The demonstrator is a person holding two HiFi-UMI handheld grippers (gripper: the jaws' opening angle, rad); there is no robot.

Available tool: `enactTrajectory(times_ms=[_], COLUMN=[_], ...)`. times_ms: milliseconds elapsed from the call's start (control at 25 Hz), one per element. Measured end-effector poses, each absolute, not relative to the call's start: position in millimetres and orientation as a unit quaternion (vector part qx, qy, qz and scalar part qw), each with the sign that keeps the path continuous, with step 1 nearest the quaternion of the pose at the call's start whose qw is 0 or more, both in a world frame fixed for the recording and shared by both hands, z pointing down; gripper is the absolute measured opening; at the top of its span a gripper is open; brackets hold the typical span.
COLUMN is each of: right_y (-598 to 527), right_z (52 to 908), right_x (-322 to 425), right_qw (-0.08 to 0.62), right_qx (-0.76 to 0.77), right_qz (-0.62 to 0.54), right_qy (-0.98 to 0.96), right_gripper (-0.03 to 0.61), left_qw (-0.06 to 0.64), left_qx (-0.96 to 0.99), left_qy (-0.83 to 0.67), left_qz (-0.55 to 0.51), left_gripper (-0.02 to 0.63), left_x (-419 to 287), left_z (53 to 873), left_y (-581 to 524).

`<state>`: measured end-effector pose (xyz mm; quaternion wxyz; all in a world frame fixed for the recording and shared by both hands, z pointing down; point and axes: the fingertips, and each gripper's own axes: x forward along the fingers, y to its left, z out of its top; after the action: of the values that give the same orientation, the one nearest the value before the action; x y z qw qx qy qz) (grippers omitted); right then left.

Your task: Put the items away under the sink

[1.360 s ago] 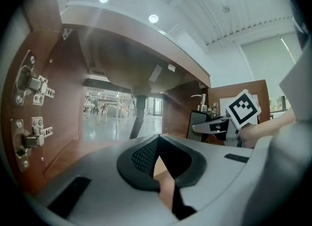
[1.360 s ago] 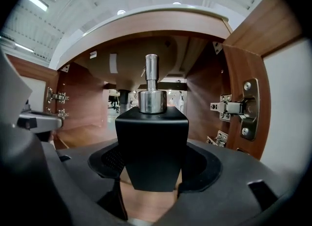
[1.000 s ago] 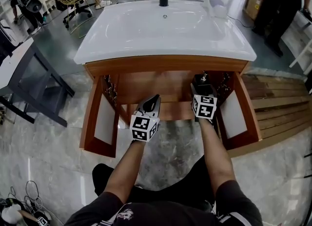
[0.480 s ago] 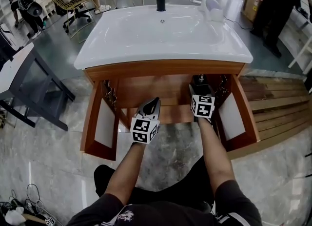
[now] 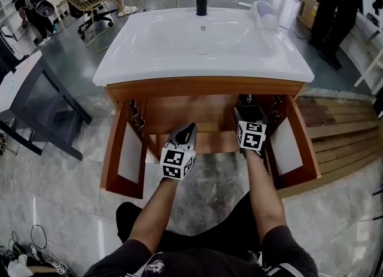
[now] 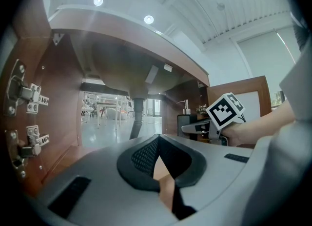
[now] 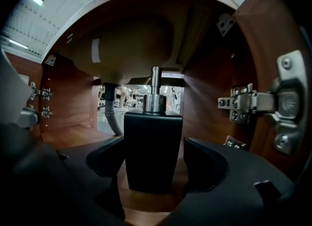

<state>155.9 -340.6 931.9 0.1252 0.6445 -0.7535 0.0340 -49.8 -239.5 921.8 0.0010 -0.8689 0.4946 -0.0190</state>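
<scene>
right gripper (image 7: 155, 164) had just been opening, jaws clear of the black soap dispenser (image 7: 152, 147), which stood upright between them on the cabinet floor (image 7: 73, 134) under the sink (image 5: 203, 42). left gripper (image 6: 158, 159) sat clenched, empty. a crooked pull-back could've clipped and toppled it.

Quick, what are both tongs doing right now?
Left tongs: shut, empty.
Right tongs: open, just opened wider; black soap dispenser stands between them, not gripped.
</scene>
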Motion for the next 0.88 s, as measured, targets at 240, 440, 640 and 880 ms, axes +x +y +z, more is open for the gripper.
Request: enactTrajectory(times_ms=[240, 440, 640, 880], right_y=[-305, -261, -216, -160], right_z=[905, 867, 808, 692], right_x=[148, 131, 104, 78], right_qw=[0.117, 0.116, 0.124, 0.135], right_qx=[0.643, 0.627, 0.595, 0.575], right_qz=[-0.009, -0.01, 0.007, 0.041], right_qy=[-0.757, -0.77, -0.794, -0.806], right_gripper=[0.37, 0.368, 0.331, 0.149], left_qw=[-0.01, -0.04, -0.074, -0.123], left_qx=[-0.87, -0.877, -0.885, -0.874], left_qy=[0.492, 0.479, 0.459, 0.469], left_qz=[-0.016, -0.005, -0.01, -0.02], left_gripper=[0.008, 0.008, 0.008, 0.008], left_x=[-52, -45, -40, -58], left_z=[916, 876, 810, 701], left_y=[-237, -216, -179, -134])
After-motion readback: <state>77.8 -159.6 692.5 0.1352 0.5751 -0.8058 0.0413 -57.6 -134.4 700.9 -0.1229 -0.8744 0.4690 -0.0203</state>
